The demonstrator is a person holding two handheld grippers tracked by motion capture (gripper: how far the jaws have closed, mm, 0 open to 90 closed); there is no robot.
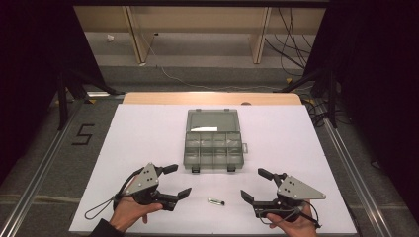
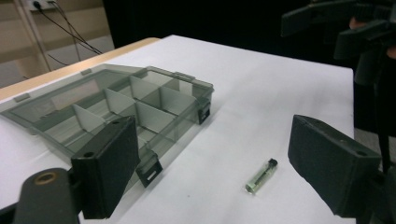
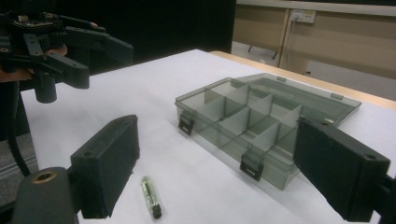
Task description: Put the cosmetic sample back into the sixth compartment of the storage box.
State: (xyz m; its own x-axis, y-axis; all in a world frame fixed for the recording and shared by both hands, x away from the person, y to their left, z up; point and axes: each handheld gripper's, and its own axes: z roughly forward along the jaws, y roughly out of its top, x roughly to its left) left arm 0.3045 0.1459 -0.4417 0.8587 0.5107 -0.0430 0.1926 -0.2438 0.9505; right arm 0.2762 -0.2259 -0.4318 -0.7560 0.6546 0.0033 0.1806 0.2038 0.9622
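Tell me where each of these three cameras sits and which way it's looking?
High view: above the person's side, looking forward and down on the white table; both hands, left gripper and right gripper enter from below.
Left gripper view: rides the left gripper, looking across its open jaws at the vial and compartment box.
Right gripper view: rides the right gripper, facing the same box from the other side.
All three share the vial and open box.

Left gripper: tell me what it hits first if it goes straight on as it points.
Probably the small vial lying on the white table, just ahead between the open left gripper jaws; depth is uncertain.
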